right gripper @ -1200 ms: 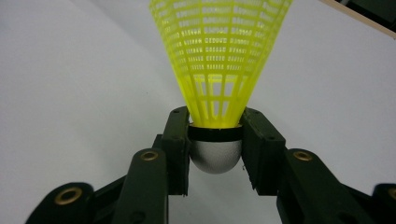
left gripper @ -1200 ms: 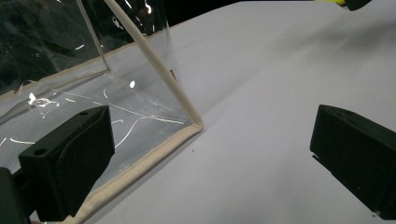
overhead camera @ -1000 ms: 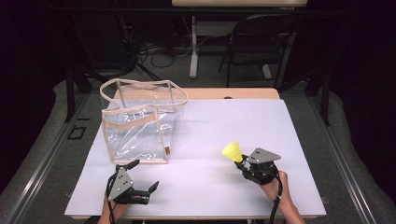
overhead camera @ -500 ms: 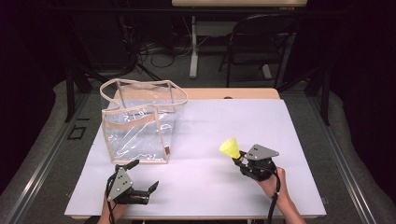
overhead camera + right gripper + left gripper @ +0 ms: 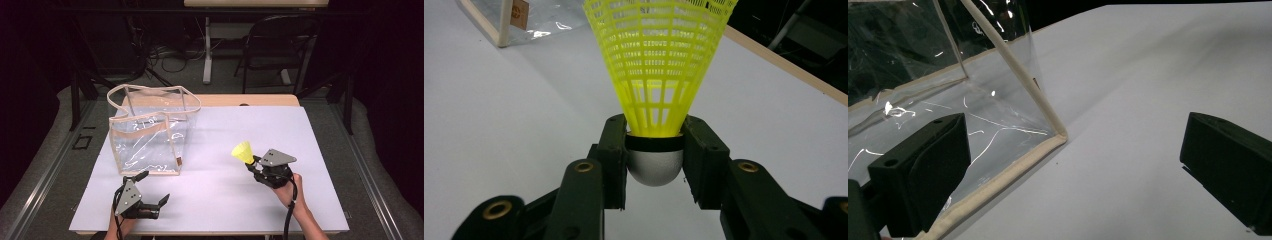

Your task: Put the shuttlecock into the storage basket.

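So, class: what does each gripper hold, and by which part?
The right gripper holds the yellow shuttlecock by its white rounded head. The left gripper is open and holds nothing.

Both tools are matt black: the left tool (image 5: pixel 152 190) and right tool (image 5: pixel 252 162) each carry a grey three-cornered plate; brass-ringed screw holes stud the right's links, a black cable trailing toward six o'clock.
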The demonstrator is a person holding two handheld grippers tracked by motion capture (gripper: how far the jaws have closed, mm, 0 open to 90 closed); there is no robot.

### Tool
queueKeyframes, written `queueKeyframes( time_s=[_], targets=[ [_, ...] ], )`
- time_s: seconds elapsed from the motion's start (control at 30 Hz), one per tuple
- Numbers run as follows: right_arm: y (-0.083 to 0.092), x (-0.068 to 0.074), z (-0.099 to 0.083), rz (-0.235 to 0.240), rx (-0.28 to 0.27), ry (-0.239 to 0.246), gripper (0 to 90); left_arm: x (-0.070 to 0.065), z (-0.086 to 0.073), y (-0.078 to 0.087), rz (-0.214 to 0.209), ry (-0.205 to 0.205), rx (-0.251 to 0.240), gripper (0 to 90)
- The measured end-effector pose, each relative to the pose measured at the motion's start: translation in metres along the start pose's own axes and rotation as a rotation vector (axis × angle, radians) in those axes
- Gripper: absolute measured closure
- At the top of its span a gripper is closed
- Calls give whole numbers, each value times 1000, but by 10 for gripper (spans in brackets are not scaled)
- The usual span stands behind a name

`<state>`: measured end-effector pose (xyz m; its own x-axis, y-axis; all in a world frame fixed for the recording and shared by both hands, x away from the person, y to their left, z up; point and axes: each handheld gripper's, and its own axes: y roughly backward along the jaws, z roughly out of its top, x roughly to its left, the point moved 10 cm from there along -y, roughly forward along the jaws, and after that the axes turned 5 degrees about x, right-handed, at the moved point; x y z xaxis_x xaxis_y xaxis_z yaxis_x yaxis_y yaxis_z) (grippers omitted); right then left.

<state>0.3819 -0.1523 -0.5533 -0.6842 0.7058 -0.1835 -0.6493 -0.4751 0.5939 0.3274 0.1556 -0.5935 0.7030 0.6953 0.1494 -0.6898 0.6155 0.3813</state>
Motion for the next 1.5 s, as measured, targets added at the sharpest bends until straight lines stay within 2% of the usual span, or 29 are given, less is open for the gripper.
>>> queueKeyframes(
  time_s=[0.2, 0.7, 1.07, 1.5],
  targets=[
    [3, -5, 8, -3, -20, -8, 647, 0, 0, 0, 1, 1, 0, 0],
    [11, -12, 35, -16, -62, 19, 647, 1, 0, 0, 4, 4, -3, 0],
    [9, -10, 54, -8, -81, 50, 647, 1, 1, 0, 7, 9, -7, 0],
    [8, -9, 73, -1, -94, 75, 647, 0, 0, 0, 6, -4, -1, 0]
  ],
)
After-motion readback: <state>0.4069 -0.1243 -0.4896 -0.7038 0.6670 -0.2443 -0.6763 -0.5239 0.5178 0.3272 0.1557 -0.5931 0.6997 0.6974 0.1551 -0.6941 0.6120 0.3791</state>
